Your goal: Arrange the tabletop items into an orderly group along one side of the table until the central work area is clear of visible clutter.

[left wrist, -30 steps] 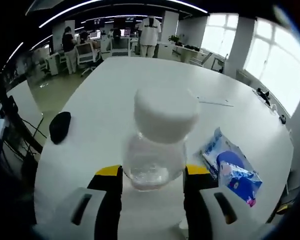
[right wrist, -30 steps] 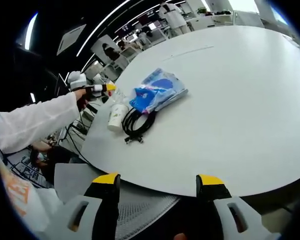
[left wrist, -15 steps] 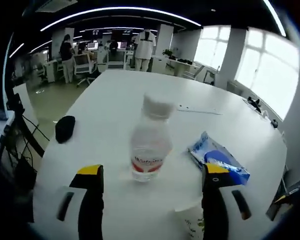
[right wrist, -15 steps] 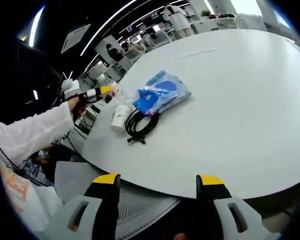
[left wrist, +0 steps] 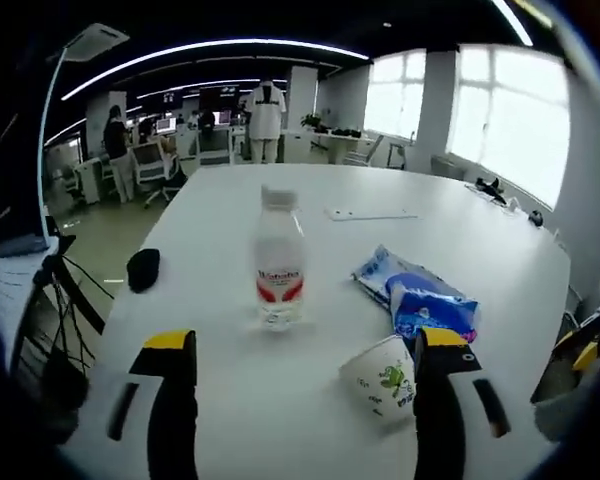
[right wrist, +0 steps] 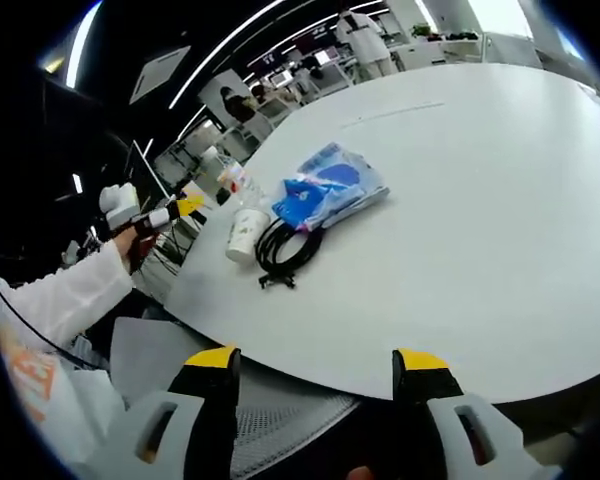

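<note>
Water bottle stands upright on the bench, cap up, left of the blue packet. Left hand-held gripper is spread and empty before it; right hand-held gripper, likewise spread, hovers off the near edge.

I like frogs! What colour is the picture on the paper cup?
Green, on the white paper cup. It shows best in the left gripper view.

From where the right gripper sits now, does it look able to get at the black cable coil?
Probably yes. The right gripper is open off the table edge, and bare table lies between it and the black cable coil; nothing blocks that approach.
</note>
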Available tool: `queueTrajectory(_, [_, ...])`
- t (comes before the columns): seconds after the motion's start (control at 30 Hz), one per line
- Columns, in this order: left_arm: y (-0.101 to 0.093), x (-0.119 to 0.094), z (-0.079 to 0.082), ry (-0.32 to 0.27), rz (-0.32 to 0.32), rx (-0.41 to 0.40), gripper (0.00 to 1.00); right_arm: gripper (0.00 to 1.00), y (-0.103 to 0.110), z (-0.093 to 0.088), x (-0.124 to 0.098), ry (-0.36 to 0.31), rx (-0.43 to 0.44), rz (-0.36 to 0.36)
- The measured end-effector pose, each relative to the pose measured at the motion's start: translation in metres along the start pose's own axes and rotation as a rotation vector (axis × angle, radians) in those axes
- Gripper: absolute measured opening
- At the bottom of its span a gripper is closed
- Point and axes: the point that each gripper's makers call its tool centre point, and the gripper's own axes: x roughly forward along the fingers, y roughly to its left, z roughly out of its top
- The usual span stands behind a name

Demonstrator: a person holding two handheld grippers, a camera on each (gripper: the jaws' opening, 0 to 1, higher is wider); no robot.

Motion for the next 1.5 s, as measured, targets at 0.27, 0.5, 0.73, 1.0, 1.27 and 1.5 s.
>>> queueTrajectory(0.27, [-0.002, -0.027, -0.016, -0.002, -0.005, 0.054, 0.96, 0.62, 0.006, 0.004, 0.004, -0.014, 0.042, 0.042])
queueTrajectory(0.5, [-0.025, -0.054, -0.021, -0.081, -0.045, 0.077, 1.0, 0.62, 0.01, 0.008, 0.007, -0.005, 0.043, 0.058])
queueTrajectory(0.73, [-0.049, -0.08, -0.043, -0.131, -0.081, 0.055, 1.0, 0.62, 0.015, 0.012, 0.012, 0.01, 0.018, 0.071])
queueTrajectory(1.0, [-0.064, -0.091, -0.06, -0.126, -0.081, 0.115, 1.0, 0.62, 0.019, 0.019, 0.013, 0.003, 0.008, 0.071])
queueTrajectory(1.27, [-0.075, -0.092, -0.061, -0.172, -0.087, 0.151, 0.99, 0.62, 0.015, 0.021, 0.006, 0.011, -0.02, 0.059])
queueTrajectory(1.5, [-0.073, -0.086, -0.076, -0.094, -0.112, 0.038, 0.98, 0.62, 0.019, 0.019, 0.011, -0.001, -0.006, 0.058])
